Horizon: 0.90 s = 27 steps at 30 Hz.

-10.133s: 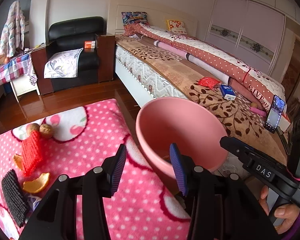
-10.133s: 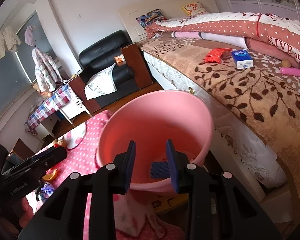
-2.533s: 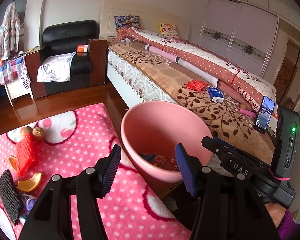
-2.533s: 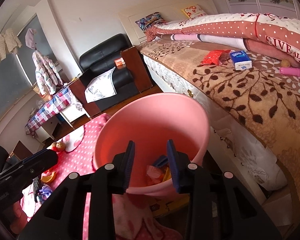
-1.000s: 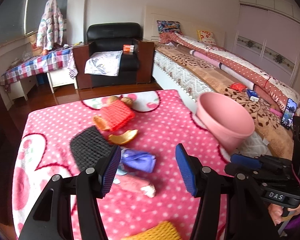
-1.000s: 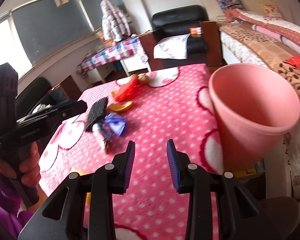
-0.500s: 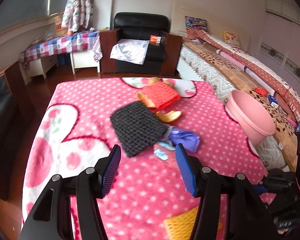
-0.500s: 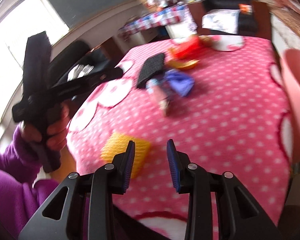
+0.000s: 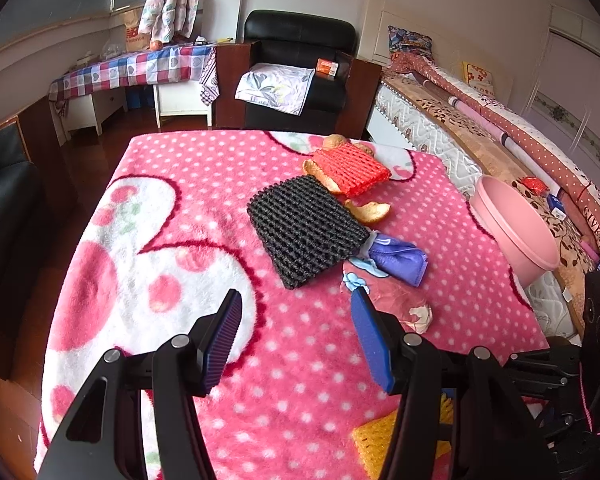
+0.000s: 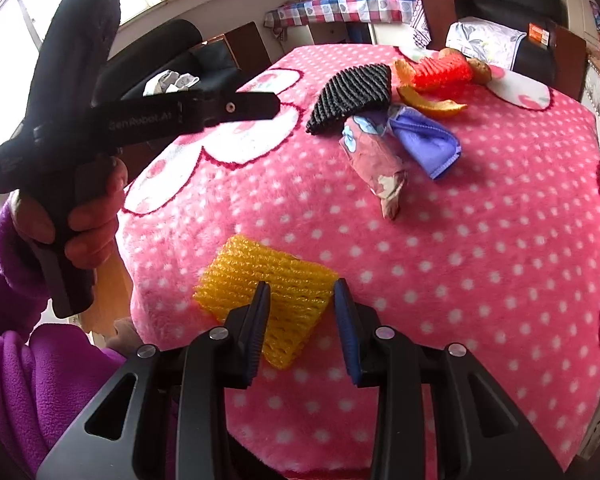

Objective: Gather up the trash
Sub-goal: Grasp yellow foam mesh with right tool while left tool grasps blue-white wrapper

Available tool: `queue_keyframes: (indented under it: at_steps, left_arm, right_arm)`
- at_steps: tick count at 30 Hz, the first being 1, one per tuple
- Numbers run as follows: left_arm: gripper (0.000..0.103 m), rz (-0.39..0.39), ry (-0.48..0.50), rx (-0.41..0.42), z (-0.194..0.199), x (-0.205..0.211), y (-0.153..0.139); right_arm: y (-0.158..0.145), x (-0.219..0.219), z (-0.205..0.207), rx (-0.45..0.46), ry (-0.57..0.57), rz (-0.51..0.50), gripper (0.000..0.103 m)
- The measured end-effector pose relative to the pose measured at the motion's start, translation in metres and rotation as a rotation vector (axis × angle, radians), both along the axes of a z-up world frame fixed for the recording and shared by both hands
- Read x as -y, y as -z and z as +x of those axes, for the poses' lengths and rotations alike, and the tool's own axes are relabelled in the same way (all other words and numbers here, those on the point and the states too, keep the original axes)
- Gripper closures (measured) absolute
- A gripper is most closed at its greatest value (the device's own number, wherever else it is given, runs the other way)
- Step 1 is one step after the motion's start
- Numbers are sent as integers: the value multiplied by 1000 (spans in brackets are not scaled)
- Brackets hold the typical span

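Step in hand, by judgement: pick-up of the yellow foam fruit net, flat on the near edge of the bench with the pink polka-dot fleece cover.

Right claw: empty, jaws narrowly parted, poised over the net's near corner, apparently not yet touching. Advice: lower until both pads straddle the net's edge, close on the foam alone, avoid pinching the fleece; light, springy material, so a firm squeeze before lifting.

Left claw: empty, jaws wide, over bare cover short of the black foam net.

Other trash, farther up the bench: red foam net, orange peel, purple cloth, crumpled pink wrapper.

Left wrist view only: pink plastic bucket off the bench's right edge, beside the bed; yellow net seen merely as a corner.

Right wrist view only: whole yellow net, and the hand in a purple sleeve holding the left tool.
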<state>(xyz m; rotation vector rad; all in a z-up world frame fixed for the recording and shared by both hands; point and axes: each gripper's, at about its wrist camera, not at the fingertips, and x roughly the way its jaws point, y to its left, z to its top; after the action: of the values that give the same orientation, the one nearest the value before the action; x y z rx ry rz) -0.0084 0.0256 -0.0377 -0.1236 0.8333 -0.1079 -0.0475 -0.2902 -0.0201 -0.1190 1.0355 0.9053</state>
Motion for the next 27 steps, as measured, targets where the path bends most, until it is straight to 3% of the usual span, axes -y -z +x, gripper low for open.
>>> queue_keyframes:
  at_steps: [5,7,17,27]
  left_arm:
    - [47,-15,10,-9,2,1,3]
    - [47,-18,19,-10,3,4,4]
    - [47,-58,70,-36,9,24,6]
    - [47,-156,26,-186,42,65,20]
  right_arm:
    - [-2,-1,-5,33,-23,3,87]
    - [-4,1,-6,43,-19,14,89]
    - [-15,50,0,78,140,49,91]
    - [-21,110,12,116,344,79,91]
